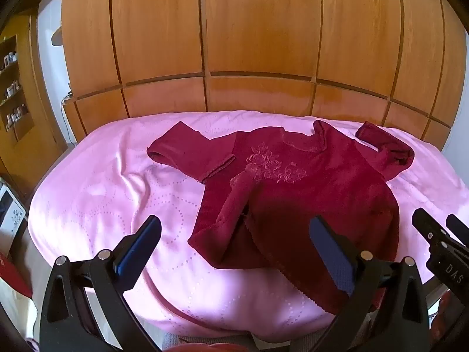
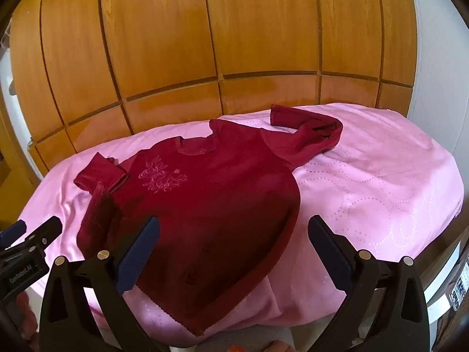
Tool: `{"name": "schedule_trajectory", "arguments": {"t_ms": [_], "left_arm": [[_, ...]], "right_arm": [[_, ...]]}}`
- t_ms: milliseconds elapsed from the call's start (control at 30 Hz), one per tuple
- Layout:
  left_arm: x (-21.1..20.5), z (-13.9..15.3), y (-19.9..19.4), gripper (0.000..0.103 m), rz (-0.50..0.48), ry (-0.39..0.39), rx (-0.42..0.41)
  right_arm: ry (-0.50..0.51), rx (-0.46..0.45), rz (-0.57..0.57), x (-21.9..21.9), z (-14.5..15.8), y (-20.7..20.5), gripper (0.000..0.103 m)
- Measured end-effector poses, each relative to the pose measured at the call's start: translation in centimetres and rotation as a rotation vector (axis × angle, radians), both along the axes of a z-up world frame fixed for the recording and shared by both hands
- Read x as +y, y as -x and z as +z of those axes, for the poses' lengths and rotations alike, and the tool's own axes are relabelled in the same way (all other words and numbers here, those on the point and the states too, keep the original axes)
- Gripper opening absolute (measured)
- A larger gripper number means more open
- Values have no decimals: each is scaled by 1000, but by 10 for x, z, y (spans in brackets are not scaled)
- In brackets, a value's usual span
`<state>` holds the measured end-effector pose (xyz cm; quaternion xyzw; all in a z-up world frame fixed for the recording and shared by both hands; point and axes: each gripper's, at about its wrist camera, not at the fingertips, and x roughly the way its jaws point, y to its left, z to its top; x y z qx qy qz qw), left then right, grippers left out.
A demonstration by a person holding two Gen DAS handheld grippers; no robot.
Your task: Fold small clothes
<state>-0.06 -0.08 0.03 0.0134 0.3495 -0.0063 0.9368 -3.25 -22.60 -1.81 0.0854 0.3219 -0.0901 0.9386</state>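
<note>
A small dark red long-sleeved top [image 1: 296,193] [image 2: 205,205] with a pink rose embroidery [image 1: 272,165] [image 2: 161,177] lies face up on a pink cloth [image 1: 96,193] [image 2: 381,182]. Its left sleeve [image 1: 187,149] is bent across toward the chest, and its left side edge is folded over. The right sleeve [image 2: 310,135] is bent back near the collar. My left gripper [image 1: 234,234] hovers open over the hem's left corner. Above the hem's right part, my right gripper [image 2: 234,234] also stands open. Neither holds anything. Each gripper shows at the edge of the other's view.
A wooden wardrobe wall [image 1: 234,44] [image 2: 219,44] rises right behind the cloth-covered surface. A shelf unit with small items [image 1: 13,88] stands far left. A white appliance [image 2: 457,281] sits low at the right. Bare pink cloth lies on both sides of the top.
</note>
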Motion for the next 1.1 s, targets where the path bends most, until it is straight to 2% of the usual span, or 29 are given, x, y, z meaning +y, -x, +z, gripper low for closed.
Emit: {"name": "schedule_trajectory", "arguments": {"t_ms": [1100], "left_arm": [[-2, -13, -3, 101, -5, 5, 34]], "right_arm": [[6, 10, 5, 1, -8, 0, 100]]}}
